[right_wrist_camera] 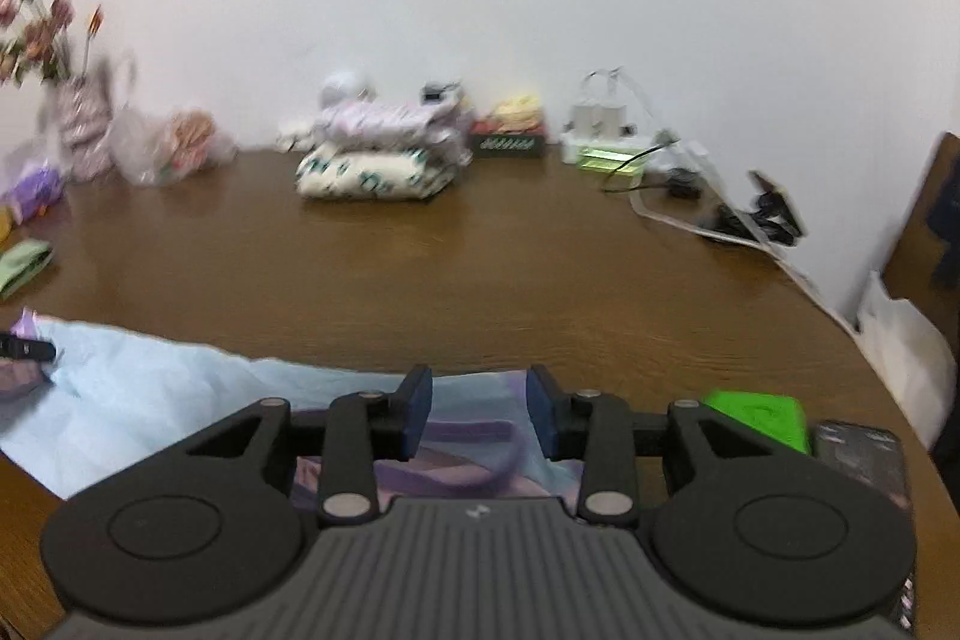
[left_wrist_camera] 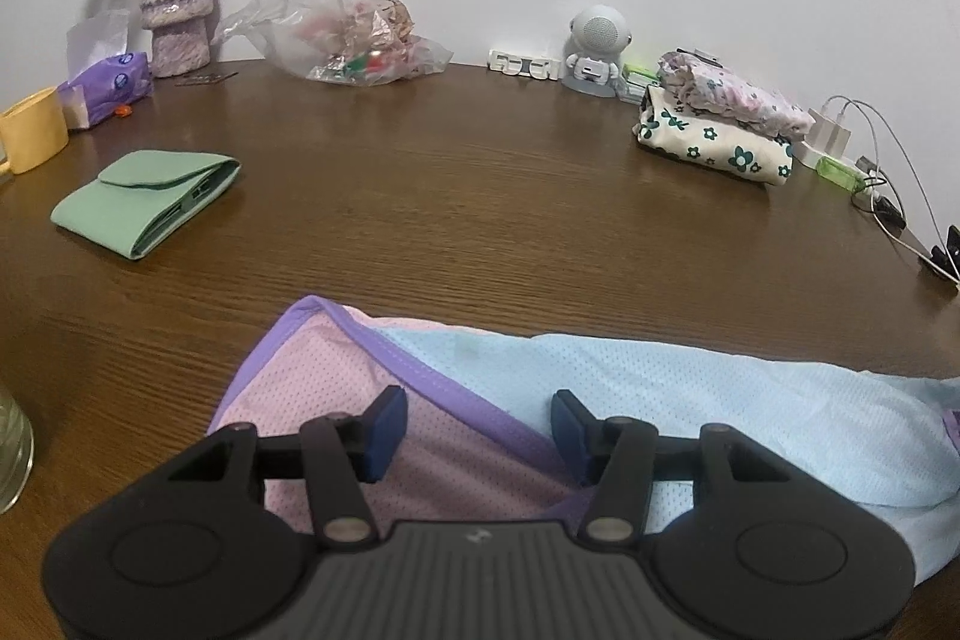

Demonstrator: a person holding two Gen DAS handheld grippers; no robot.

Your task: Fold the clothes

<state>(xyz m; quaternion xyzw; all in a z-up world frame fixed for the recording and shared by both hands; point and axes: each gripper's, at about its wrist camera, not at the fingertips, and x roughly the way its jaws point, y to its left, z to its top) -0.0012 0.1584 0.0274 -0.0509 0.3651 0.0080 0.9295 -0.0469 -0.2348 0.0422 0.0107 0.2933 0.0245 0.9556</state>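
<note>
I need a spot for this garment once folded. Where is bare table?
Bare wood spans the middle, between the green folded cloth, the floral stack and the mesh garment. The wall edge is crowded: vase, plastic bag, chargers.

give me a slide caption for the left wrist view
Left gripper, fingers apart, above a pink, blue and purple mesh garment on a brown wooden table.

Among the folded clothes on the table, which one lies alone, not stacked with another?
The green folded cloth near the yellow cup lies alone. The flowered cream cloth carries the pale purple-patterned one on top.
</note>
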